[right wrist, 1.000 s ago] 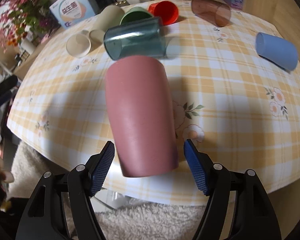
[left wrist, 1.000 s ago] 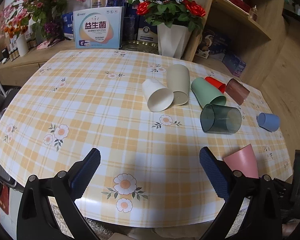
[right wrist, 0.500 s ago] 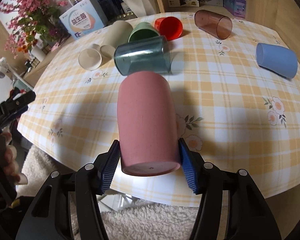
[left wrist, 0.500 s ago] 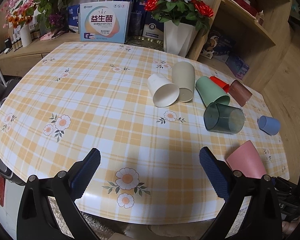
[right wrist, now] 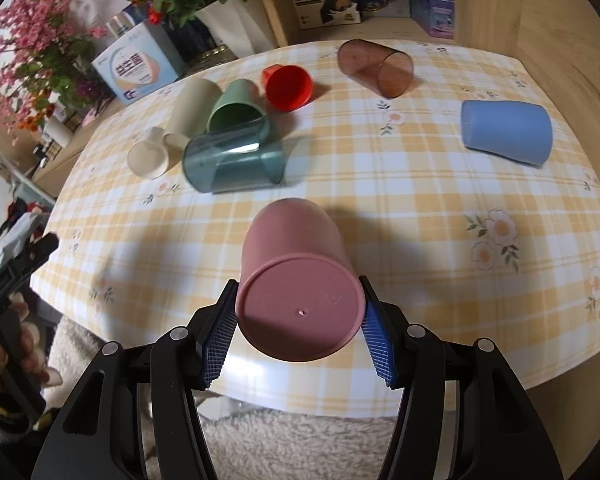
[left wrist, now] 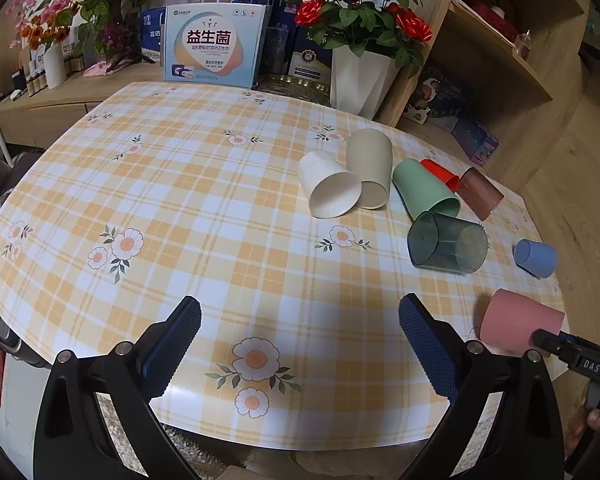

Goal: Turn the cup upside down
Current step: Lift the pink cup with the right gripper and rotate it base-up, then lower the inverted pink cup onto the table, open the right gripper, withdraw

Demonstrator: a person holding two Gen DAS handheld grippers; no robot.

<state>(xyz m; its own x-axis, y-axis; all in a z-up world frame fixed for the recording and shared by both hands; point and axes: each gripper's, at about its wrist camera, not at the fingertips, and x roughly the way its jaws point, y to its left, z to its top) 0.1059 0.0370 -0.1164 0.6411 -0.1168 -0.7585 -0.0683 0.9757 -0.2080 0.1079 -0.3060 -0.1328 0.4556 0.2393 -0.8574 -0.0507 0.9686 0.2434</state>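
Note:
My right gripper (right wrist: 298, 332) is shut on a pink cup (right wrist: 296, 280) near its base and holds it tilted above the table's front edge, base towards the camera, mouth pointing away and down. The same pink cup shows in the left wrist view (left wrist: 518, 320) at the right edge, held by the right gripper (left wrist: 556, 342). My left gripper (left wrist: 300, 340) is open and empty over the front of the checked tablecloth (left wrist: 180, 200).
Several other cups lie on their sides: white (left wrist: 330, 190), beige (left wrist: 370, 166), green (left wrist: 424, 190), red (right wrist: 288, 86), brown clear (right wrist: 376, 66), teal clear (right wrist: 232, 160), blue (right wrist: 506, 136). A white vase of roses (left wrist: 360, 76) and boxes stand behind.
The right gripper closed on the pink cup, lifted it off the table and tipped its base up towards the camera. The left gripper drew back a little, still open.

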